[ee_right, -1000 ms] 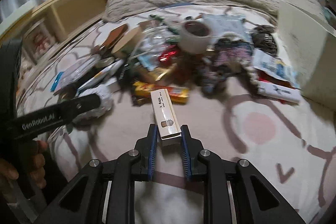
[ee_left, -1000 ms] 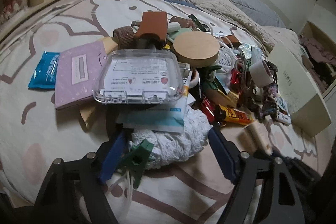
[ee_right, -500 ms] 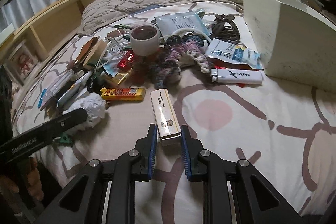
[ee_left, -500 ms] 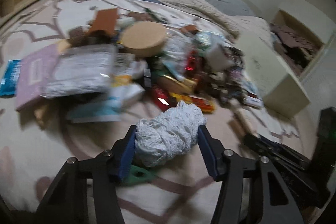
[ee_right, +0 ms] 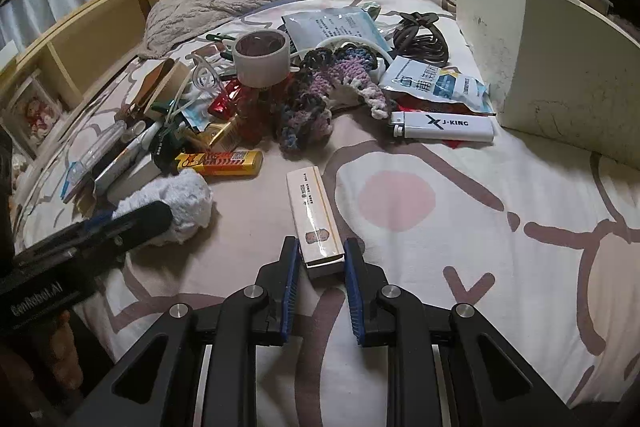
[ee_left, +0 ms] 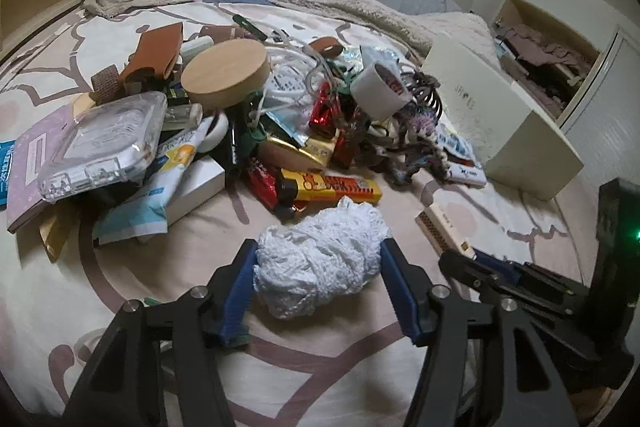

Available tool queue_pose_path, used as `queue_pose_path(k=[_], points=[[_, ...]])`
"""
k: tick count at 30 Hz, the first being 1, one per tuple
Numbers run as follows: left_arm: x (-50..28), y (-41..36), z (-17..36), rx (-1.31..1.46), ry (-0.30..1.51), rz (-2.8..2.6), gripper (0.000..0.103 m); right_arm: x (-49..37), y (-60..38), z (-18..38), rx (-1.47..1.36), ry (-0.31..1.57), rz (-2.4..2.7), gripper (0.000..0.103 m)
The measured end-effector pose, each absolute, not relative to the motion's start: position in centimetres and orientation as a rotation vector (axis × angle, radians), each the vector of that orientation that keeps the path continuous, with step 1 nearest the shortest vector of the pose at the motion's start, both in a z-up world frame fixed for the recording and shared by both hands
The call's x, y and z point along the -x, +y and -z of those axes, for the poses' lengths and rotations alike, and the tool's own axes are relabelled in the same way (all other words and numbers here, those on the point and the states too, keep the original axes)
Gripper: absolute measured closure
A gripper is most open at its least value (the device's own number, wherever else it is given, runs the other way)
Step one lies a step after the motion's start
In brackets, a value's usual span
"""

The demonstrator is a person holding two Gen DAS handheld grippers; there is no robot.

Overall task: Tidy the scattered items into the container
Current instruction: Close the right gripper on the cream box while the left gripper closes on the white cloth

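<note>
My left gripper [ee_left: 320,263] is shut on a white knitted bundle [ee_left: 320,259] and holds it low over the bed sheet. My right gripper [ee_right: 322,255] is shut on the near end of a long cream box [ee_right: 314,211]. That box also shows in the left wrist view [ee_left: 442,231], and the bundle in the right wrist view [ee_right: 176,203]. The cream container box [ee_right: 560,67] stands at the right; in the left wrist view [ee_left: 496,115] it stands beyond the pile. Scattered items lie heaped on the bed.
The pile holds a tape roll [ee_right: 262,57], crochet piece [ee_right: 320,91], white lighter [ee_right: 444,127], yellow bar [ee_right: 220,163], black cable [ee_right: 420,35], round wooden lid [ee_left: 224,75], clear plastic case [ee_left: 104,143]. Blankets lie behind; a wooden shelf [ee_right: 80,43] runs along the left.
My left gripper closed on the white bundle and carried it right, away from the pile. My right gripper kept hold of the cream box and swung right toward the container.
</note>
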State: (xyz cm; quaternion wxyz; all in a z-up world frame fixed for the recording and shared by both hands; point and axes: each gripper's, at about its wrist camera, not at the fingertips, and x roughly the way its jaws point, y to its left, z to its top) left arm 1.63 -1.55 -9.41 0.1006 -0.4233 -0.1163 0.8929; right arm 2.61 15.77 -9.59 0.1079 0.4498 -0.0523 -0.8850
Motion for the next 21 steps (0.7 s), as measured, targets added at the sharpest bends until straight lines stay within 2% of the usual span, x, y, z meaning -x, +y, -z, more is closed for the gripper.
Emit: queue_pose_path(k=[2,8,10,11,12,21], points=[[-1.7,-1.4,9.4,1.246,-0.321,-2.648,0.03,-2.6,15.8,9.6,-1.323,-0.16,2.606,0.081],[-1.9,-0.8,9.3,1.253,-0.234,-2.673,0.022,-2.7,15.3,9.5,-1.32,-0.107,2.622,0.078],[-1.8,-0.8,9.4,1.273,-0.205,-2.685,0.02,-2.7,15.3,9.5,-1.314,-0.112,2.617,0.062],[-1.8,-0.8,9.5,1.282,-0.199,-2.688,0.02,-2.8,15.3,9.3,-1.306,-0.111,2.623,0.046],[-1.7,-0.9,9.5,1.29,-0.2,-2.687,0.02,-2.9,15.3,9.1,-1.296,-0.096,2.643,0.037],[-1.8,-1.2,9.9,1.39,-0.141,-2.622,0.019,-2.6,16.2,9.5,-1.384,0.009,2.737,0.035]])
